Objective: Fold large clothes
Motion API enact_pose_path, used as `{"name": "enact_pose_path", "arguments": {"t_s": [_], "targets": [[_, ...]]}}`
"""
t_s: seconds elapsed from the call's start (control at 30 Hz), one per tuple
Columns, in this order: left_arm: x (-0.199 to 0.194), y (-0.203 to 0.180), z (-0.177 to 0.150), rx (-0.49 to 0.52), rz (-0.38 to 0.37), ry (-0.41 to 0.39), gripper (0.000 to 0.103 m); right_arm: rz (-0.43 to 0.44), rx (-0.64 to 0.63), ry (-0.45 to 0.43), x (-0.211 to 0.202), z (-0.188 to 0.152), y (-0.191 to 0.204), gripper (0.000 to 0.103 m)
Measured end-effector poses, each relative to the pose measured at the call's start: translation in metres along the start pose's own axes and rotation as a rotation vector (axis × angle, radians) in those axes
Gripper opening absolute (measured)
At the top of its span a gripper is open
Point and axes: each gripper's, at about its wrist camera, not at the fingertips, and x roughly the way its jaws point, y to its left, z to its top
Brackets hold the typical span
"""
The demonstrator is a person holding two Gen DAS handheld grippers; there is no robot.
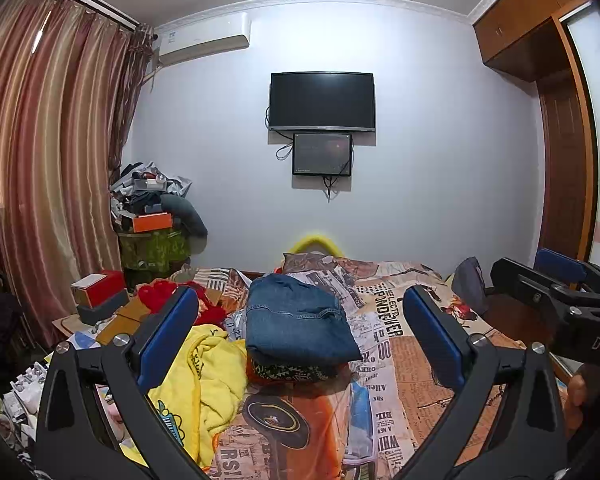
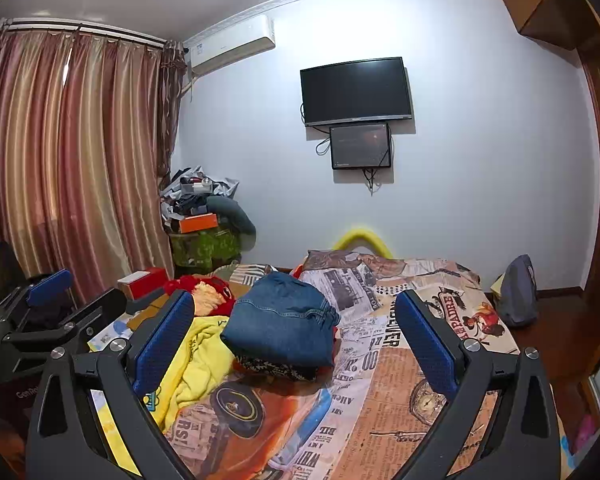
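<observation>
Folded blue jeans (image 1: 300, 320) lie on top of a patterned folded garment (image 1: 288, 372) in the middle of the bed (image 1: 412, 384); they also show in the right wrist view (image 2: 280, 320). A crumpled yellow garment (image 1: 212, 376) lies to their left, also in the right wrist view (image 2: 196, 360). A red garment (image 1: 172, 296) lies behind it. My left gripper (image 1: 300, 332) is open and empty, held above the bed in front of the jeans. My right gripper (image 2: 292, 336) is open and empty too, beside the left one; it shows at the right of the left wrist view (image 1: 540, 276).
The bed has a newspaper-print cover. Boxes (image 1: 100, 292) and clutter sit at the bed's left edge. A cluttered pile (image 1: 156, 216) stands in the corner by the curtains (image 1: 48, 152). A TV (image 1: 322, 102) hangs on the far wall. A grey bag (image 2: 518, 296) and a wardrobe (image 1: 560, 128) are at the right.
</observation>
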Motion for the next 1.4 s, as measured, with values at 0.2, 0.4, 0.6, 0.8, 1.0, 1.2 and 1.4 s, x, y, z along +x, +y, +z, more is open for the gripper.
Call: {"name": "enact_pose_path", "arguments": {"t_s": [0.2,0.4,0.6,0.8,1.0,1.2,1.4], "targets": [[0.0009,0.0006,0.0000,-0.001,-0.001,-0.001,0.103,0.000,0.001,0.003,0.0004,0.0004,-0.0001,0.100],[0.0015,0.0011,-0.0002,-0.005,-0.008,0.003,0.103,-0.002,0.000,0.003,0.0008,0.0000,-0.0001,0.100],[0.0026,-0.0015,-0.0011,-0.007,-0.024,0.010,0.103,-0.003,-0.001,0.003,0.0007,0.0007,0.0001,0.100],[0.0037,-0.0056,-0.0020,0.005,-0.036,0.019,0.103,-0.002,0.001,0.003,0.0008,0.0010,0.0005,0.100],[0.0021,-0.0064,-0.0024,0.008,-0.043,0.021,0.103,-0.005,0.001,0.004,-0.0003,0.0012,0.0010,0.100],[0.0012,-0.0051,-0.0021,-0.003,-0.055,0.026,0.103,-0.005,0.001,0.005,0.0001,0.0007,0.0005,0.100],[0.0009,-0.0042,-0.0032,-0.025,-0.062,0.034,0.103,-0.008,0.002,0.004,-0.0011,0.0008,0.0003,0.100]]}}
